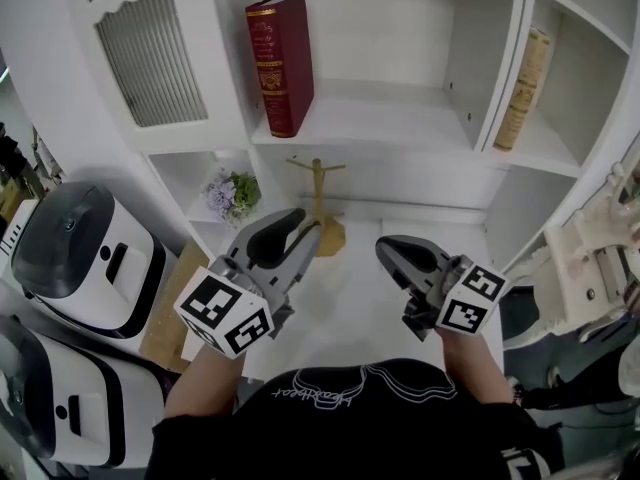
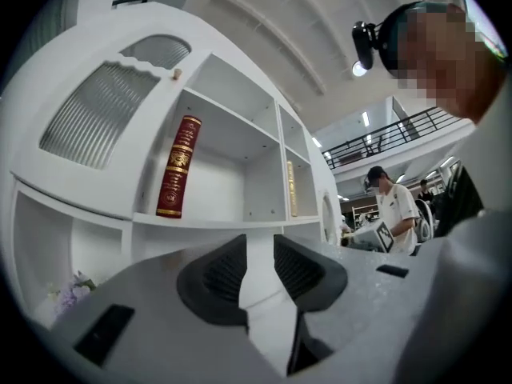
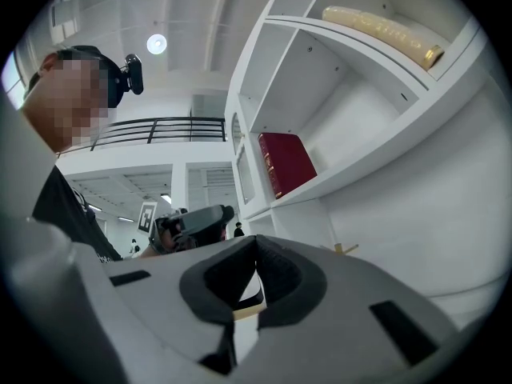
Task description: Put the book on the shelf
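I count two books, red book [image 1: 280, 63] at eleven o'clock, cream book [image 1: 522, 88] at two, and one wooden stand [image 1: 320, 203]

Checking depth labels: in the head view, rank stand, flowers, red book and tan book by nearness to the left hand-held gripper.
1. Stand, just ahead of the left hand-held gripper.
2. Flowers, low on the left.
3. Red book, upright on the shelf above.
4. Tan book, far right.

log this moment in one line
red book: standing on shelf | left gripper: open, empty | right gripper: shut, empty | both clear of shelf
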{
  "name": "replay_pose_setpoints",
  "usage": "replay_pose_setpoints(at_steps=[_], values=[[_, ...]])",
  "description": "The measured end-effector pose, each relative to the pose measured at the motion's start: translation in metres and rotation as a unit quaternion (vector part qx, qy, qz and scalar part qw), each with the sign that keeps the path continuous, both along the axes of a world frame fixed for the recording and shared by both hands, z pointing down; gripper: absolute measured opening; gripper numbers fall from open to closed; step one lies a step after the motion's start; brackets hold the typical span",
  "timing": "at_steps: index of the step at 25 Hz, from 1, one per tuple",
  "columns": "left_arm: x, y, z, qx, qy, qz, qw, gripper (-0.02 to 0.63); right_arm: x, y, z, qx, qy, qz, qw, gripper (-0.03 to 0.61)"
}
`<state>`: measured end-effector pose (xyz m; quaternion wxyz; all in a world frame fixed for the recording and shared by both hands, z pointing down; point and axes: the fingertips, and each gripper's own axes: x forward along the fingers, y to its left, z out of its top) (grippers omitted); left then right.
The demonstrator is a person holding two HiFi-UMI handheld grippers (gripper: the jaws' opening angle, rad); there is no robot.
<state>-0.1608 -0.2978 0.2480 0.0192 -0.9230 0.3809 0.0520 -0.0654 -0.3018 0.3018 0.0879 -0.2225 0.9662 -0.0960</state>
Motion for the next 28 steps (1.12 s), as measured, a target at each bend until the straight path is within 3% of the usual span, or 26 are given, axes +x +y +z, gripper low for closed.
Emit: replay_pose_setpoints(at_steps=[5, 8, 16, 28], values=[[0.002, 0.022, 0.026, -0.017, 0.031, 0.020, 0.9992, 0.003, -0.007, 0.005, 0.007, 0.002, 0.015, 0.003, 1.000, 0.002], [0.000, 0.021, 0.037, -0.035, 0.053, 0.021, 0.9977, 0.003, -0.007, 0.002, 0.012, -0.005, 0.011, 0.009, 1.000, 0.002], [0.009, 0.024, 0.056, -0.072, 0.066, 0.040, 0.9944, 0.003, -0.008, 0.007, 0.020, -0.019, 0.004, -0.004, 1.000, 0.003], [0.016, 0.020, 0.058, -0.086, 0.064, 0.047, 0.9931, 0.003, -0.008, 0.008, 0.020, -0.022, 0.009, -0.008, 1.000, 0.003]])
